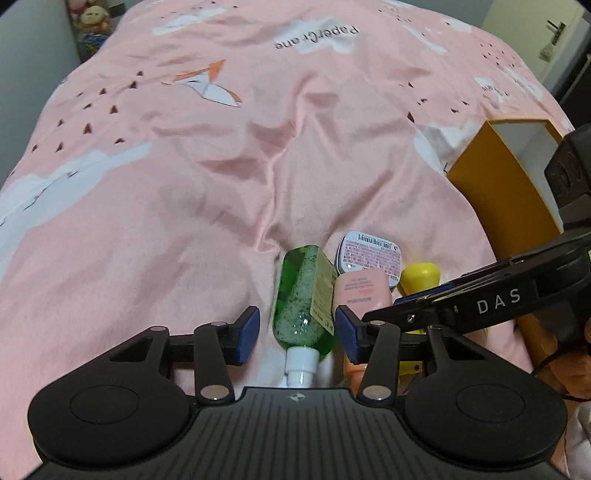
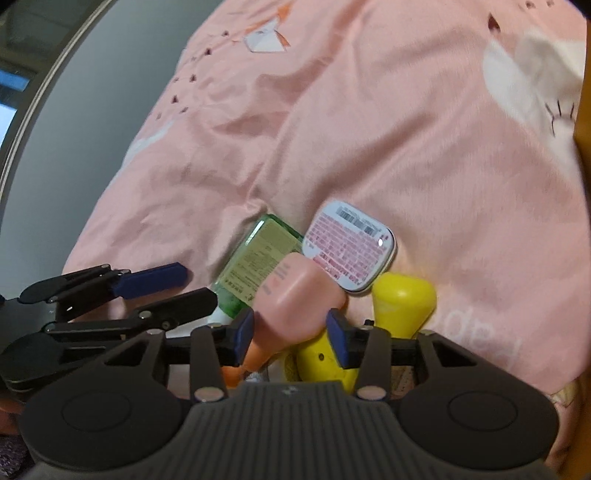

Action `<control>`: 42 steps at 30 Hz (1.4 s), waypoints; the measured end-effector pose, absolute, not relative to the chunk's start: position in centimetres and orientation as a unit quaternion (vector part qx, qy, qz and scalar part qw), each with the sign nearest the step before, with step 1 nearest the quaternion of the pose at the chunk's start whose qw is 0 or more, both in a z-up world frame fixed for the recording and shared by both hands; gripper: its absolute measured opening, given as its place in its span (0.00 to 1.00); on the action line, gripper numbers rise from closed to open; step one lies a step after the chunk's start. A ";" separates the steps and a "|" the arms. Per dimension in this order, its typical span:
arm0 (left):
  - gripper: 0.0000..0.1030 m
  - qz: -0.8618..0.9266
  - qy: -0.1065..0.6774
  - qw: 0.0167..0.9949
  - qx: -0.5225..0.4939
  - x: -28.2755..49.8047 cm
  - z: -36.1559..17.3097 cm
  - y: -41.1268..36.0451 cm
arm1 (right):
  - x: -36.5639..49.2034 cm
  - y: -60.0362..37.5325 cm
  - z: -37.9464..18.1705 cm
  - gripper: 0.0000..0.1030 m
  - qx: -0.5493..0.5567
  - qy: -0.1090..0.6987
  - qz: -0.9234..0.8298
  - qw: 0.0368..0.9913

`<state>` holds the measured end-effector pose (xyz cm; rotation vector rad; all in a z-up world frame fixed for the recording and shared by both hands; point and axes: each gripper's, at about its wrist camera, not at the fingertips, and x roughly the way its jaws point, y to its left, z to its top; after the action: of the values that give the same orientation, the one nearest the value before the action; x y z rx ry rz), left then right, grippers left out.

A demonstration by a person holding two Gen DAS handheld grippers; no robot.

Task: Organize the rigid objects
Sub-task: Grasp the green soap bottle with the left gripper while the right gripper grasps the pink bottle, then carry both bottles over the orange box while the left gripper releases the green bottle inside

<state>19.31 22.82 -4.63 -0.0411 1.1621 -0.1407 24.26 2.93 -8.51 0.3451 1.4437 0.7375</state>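
A green bottle [image 1: 301,299] with a white cap lies on the pink bedspread [image 1: 221,166], between the blue pads of my open left gripper [image 1: 297,334]; the pads stand apart from it. Beside it lie a pink tube [image 1: 360,291], a small tin [image 1: 369,254] with a barcode label and a yellow object [image 1: 421,277]. In the right wrist view my right gripper [image 2: 290,332] has its pads on both sides of the pink tube [image 2: 295,295], apparently gripping it. The green bottle [image 2: 258,258], tin [image 2: 349,247] and yellow object [image 2: 402,299] lie around it. The left gripper [image 2: 177,288] shows at the left.
A yellow open box [image 1: 498,184] with a white inside stands on the bed at the right. The right gripper's arm [image 1: 480,299] crosses in front of it. Stuffed toys [image 1: 92,22] sit at the far left corner. A dark wall [image 2: 74,110] borders the bed.
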 end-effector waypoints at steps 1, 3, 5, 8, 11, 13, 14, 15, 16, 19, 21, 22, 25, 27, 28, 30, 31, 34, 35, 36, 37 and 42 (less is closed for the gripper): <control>0.55 -0.068 0.549 0.833 -0.017 19.6 -4.8 22.8 | 24.4 3.1 -8.9 0.51 0.159 0.644 0.325 0.674; 0.53 -0.074 0.551 0.831 -0.017 20.2 -5.2 22.9 | 24.6 3.2 -9.3 0.53 0.163 0.647 0.320 0.673; 0.53 -0.081 0.554 0.828 -0.023 20.8 -5.6 23.1 | 25.0 3.0 -9.9 0.55 0.175 0.651 0.315 0.668; 0.52 -0.088 0.565 0.820 -0.021 21.7 -6.5 23.3 | 25.5 2.6 -10.8 0.57 0.197 0.658 0.313 0.656; 0.51 -0.097 0.575 0.812 -0.009 22.3 -7.3 23.1 | 25.8 2.4 -12.2 0.56 0.228 0.668 0.313 0.635; 0.50 -0.103 0.578 0.809 -0.012 22.6 -7.6 23.0 | 25.8 2.2 -12.7 0.56 0.242 0.672 0.312 0.627; 0.50 -0.105 0.579 0.808 -0.013 22.8 -7.8 22.9 | 25.8 2.2 -12.7 0.56 0.240 0.672 0.315 0.626; 0.50 -0.110 0.582 0.806 -0.012 23.0 -8.1 22.6 | 25.8 2.2 -12.5 0.55 0.238 0.671 0.318 0.626; 0.50 -0.114 0.586 0.802 -0.007 23.1 -8.4 22.3 | 25.7 2.1 -12.2 0.55 0.235 0.671 0.319 0.626; 0.50 -0.122 0.591 0.797 0.003 23.4 -8.9 21.5 | 25.2 1.8 -10.6 0.55 0.201 0.657 0.326 0.649; 0.50 -0.121 0.594 0.796 0.005 23.5 -9.2 21.3 | 24.9 1.4 -9.7 0.54 0.175 0.643 0.332 0.668; 0.47 -0.120 0.594 0.795 0.004 23.6 -9.3 21.2 | 24.8 1.2 -9.2 0.54 0.162 0.635 0.338 0.676; 0.39 -0.120 0.598 0.792 -0.004 23.7 -9.5 20.8 | 24.4 0.7 -8.3 0.53 0.135 0.618 0.342 0.695; 0.36 -0.114 0.602 0.791 0.000 23.6 -9.6 20.4 | 24.4 0.4 -8.5 0.52 0.135 0.617 0.342 0.696; 0.34 -0.109 0.603 0.790 0.002 23.5 -9.6 20.1 | 24.5 0.4 -8.7 0.51 0.138 0.619 0.342 0.694; 0.32 -0.101 0.601 0.793 0.014 23.2 -9.3 19.5 | 24.5 0.3 -8.9 0.51 0.143 0.621 0.341 0.691; 0.32 -0.097 0.599 0.795 0.021 23.0 -9.0 19.2 | 24.4 0.2 -8.8 0.51 0.143 0.619 0.342 0.692; 0.32 -0.089 0.594 0.799 0.026 22.2 -8.2 18.9 | 23.9 0.4 -8.2 0.48 0.127 0.604 0.354 0.703; 0.32 -0.084 0.592 0.801 0.023 21.9 -7.8 18.9 | 23.7 0.4 -7.8 0.47 0.121 0.597 0.360 0.707; 0.32 -0.079 0.589 0.804 0.020 21.6 -7.4 19.0 | 23.5 0.3 -7.5 0.47 0.118 0.592 0.364 0.710; 0.32 -0.075 0.587 0.806 0.018 21.2 -7.0 19.0 | 23.4 0.4 -7.2 0.47 0.117 0.587 0.368 0.711; 0.32 -0.043 0.572 0.819 0.004 19.6 -4.4 19.0 | 22.3 -0.1 -4.9 0.45 0.102 0.556 0.390 0.727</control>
<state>19.64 19.02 -4.42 0.0082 1.2180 -0.0922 22.28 -0.14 -4.87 0.2240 1.2264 0.8604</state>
